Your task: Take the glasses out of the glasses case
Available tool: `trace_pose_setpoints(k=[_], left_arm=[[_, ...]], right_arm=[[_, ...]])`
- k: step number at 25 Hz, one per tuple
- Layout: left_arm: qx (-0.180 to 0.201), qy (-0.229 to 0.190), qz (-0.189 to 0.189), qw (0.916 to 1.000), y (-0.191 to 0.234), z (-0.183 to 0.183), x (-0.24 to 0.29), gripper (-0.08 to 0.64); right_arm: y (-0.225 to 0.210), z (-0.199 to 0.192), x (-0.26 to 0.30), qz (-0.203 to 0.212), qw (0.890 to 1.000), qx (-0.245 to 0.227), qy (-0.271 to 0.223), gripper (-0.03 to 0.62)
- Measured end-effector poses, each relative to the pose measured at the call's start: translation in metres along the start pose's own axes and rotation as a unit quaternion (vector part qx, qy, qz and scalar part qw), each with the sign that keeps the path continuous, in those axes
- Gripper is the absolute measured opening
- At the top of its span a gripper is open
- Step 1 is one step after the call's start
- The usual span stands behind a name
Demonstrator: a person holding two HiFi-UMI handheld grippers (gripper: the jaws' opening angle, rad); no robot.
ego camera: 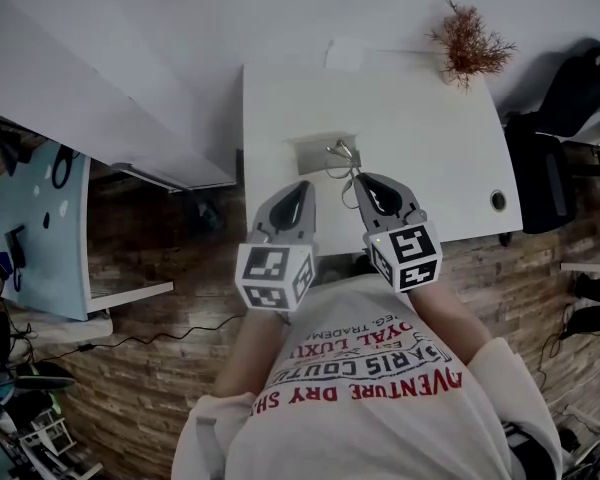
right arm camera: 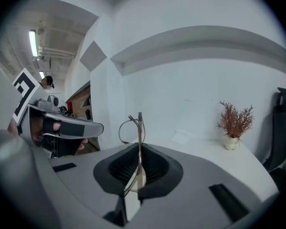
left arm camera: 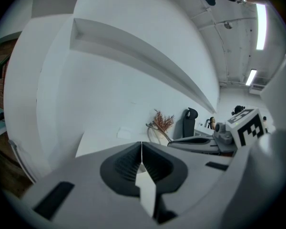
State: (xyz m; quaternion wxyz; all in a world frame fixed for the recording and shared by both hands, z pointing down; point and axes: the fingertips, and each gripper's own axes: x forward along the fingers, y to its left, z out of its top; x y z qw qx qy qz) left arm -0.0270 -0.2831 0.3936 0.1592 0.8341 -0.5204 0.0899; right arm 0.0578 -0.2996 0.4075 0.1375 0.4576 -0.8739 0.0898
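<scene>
A thin wire-framed pair of glasses (ego camera: pixel 342 158) hangs above the white table (ego camera: pixel 430 168). My right gripper (ego camera: pixel 358 178) is shut on its frame. In the right gripper view the glasses (right arm camera: pixel 132 127) stand upright, pinched between the pads of the right gripper (right arm camera: pixel 139 147). The grey glasses case (ego camera: pixel 315 151) lies on the table just beyond both grippers. My left gripper (ego camera: pixel 302 186) hovers beside the right one, shut with nothing in it. In the left gripper view the left gripper (left arm camera: pixel 141 149) shows only a thin seam between its pads. The glasses (left arm camera: pixel 155 132) appear to its right.
A small pot of dried reddish twigs (ego camera: pixel 470 43) stands at the table's far right. A white card (ego camera: pixel 355 53) lies near the wall. A round cable hole (ego camera: pixel 497 200) is at the right edge. A black chair (ego camera: pixel 570 98) stands to the right, and a white shelf unit (ego camera: pixel 100 108) to the left.
</scene>
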Motion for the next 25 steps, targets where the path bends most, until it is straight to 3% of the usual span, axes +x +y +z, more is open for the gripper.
trace_pose_setpoints(k=[25], left_arm=[[-0.003, -0.004, -0.025, 0.9997, -0.0023, -0.006, 0.0013, 0.008]], right_arm=[[0.0044, -0.0025, -0.0009, -0.018, 1.0, 0.007, 0.0, 0.025]])
